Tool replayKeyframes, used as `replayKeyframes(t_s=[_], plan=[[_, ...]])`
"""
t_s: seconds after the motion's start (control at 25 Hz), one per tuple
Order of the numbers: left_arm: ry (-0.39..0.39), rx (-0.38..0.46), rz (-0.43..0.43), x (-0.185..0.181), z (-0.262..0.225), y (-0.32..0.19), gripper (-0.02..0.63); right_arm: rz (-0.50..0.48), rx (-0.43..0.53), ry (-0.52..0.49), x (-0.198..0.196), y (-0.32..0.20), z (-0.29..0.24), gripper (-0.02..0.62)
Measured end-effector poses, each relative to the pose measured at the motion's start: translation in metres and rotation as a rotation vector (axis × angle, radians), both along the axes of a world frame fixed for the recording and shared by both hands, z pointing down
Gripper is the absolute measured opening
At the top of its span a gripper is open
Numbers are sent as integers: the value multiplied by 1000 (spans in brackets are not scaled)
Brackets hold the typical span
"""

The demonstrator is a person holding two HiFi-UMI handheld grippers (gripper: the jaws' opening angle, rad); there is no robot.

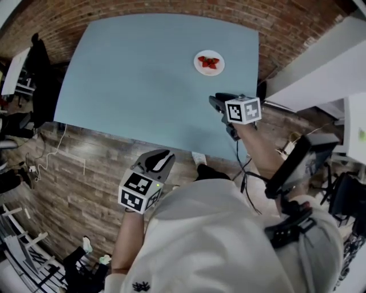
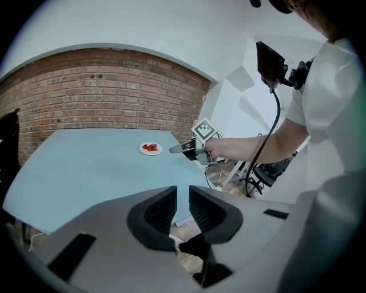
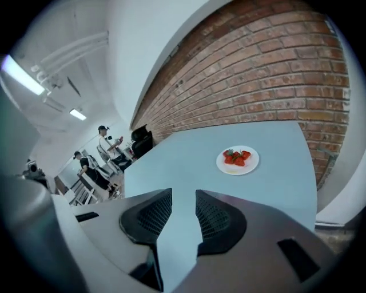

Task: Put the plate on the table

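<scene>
Blue desk (image 1: 143,86) fills most of the head view, its top a flat pale colour. Red brick wall (image 1: 171,10) curves behind the far edge, and wood-plank floor (image 1: 74,189) shows below the near edge. By the left edge stands a dark shape (image 1: 40,74), chair or coat, we can't tell which. A white ledge (image 1: 320,68) runs just past the right edge. In the bkgd of the right gripper view two people (image 3: 107,146) stand among chairs, well beyond the desk, under ceiling strip lights (image 3: 77,114).

White plate (image 1: 209,63) lies flat on the desk nr the far right corner, a little in from the right edge, w/ red strawberries (image 1: 209,61) heaped on it. Only plain blue desk top shows between it and the right tongs (image 3: 183,197).

Those tongs hang over the desk nr its right edge, on the near side of the plate and well apart from it, pointing roughly at it. We see the jaws spread wide w/ just desk top in the gap: released, gripping nothing. Left tongs (image 2: 182,194) are held off the desk, outside the near edge and above the floor. Jaws are parted by a narrower gap, w/ nothing in it and nothing touched. From the left gripper view we also see a marker cube (image 2: 205,130) on the right tongs.
</scene>
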State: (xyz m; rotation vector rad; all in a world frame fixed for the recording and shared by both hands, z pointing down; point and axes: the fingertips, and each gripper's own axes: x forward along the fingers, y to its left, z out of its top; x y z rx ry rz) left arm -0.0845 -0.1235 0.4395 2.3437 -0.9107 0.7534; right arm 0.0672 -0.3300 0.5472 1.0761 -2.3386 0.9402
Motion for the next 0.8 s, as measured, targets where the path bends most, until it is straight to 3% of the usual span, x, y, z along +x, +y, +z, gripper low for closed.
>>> replayKeyframes(t_s=[0.16, 0.28, 0.36, 0.56, 0.8], plan=[[15, 32, 15, -12, -4, 33, 66, -71, 67, 48, -22, 62, -21, 131], [28, 51, 25, -19, -5, 59, 66, -115, 105, 93, -36, 110, -32, 26], [43, 62, 26, -25, -8, 79, 66, -150, 117, 116, -47, 143, -37, 9], [75, 85, 32, -44, -15, 124, 66, -240, 158, 160, -83, 214, -51, 8], [31, 93, 74, -58, -9, 161, 66, -298, 201, 190, -115, 276, -66, 8]])
